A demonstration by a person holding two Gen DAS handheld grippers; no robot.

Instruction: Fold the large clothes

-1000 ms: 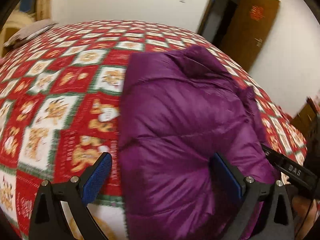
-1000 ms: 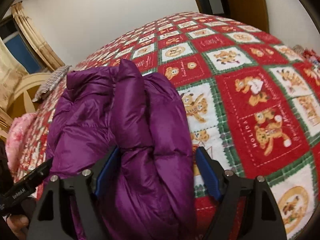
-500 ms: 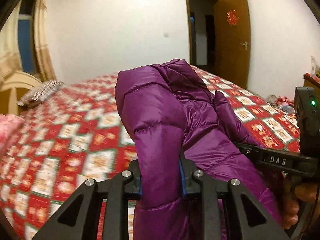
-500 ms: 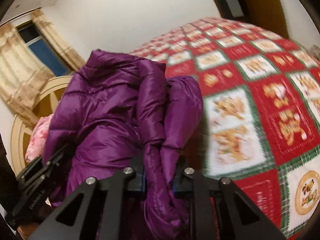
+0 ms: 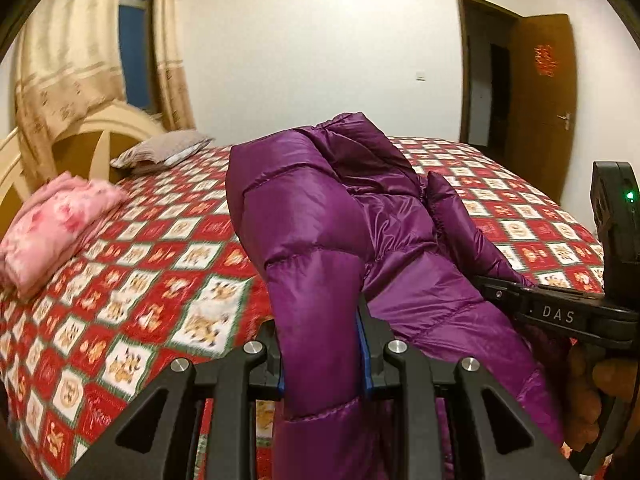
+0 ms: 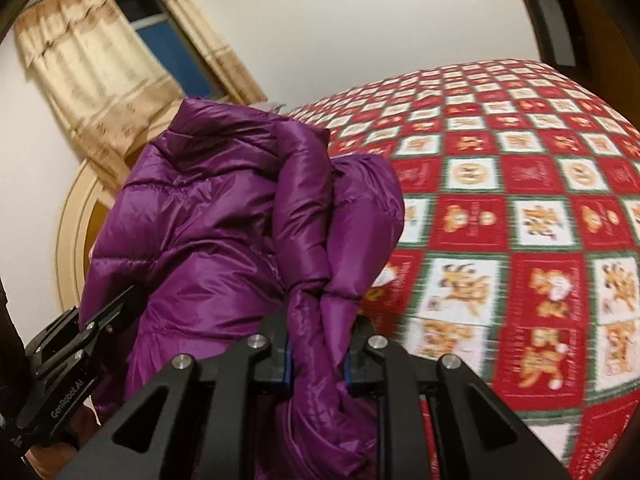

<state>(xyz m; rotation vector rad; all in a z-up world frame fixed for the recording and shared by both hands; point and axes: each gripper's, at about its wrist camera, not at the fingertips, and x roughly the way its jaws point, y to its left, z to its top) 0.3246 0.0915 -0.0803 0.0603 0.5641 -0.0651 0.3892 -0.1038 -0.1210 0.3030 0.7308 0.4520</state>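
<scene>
Above the bedspread [image 5: 168,280], both tongs, marked "DAS" [image 5: 322,356] and "GenRobot.AI" [image 6: 318,364], clamp the purple jacket [image 5: 320,240].

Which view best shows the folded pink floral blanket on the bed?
The left wrist view: the folded pink floral blanket lies in plain sight at the left, by the cream headboard. In the right wrist view the shiny purple puffer jacket covers that side, so no blanket shows.
</scene>
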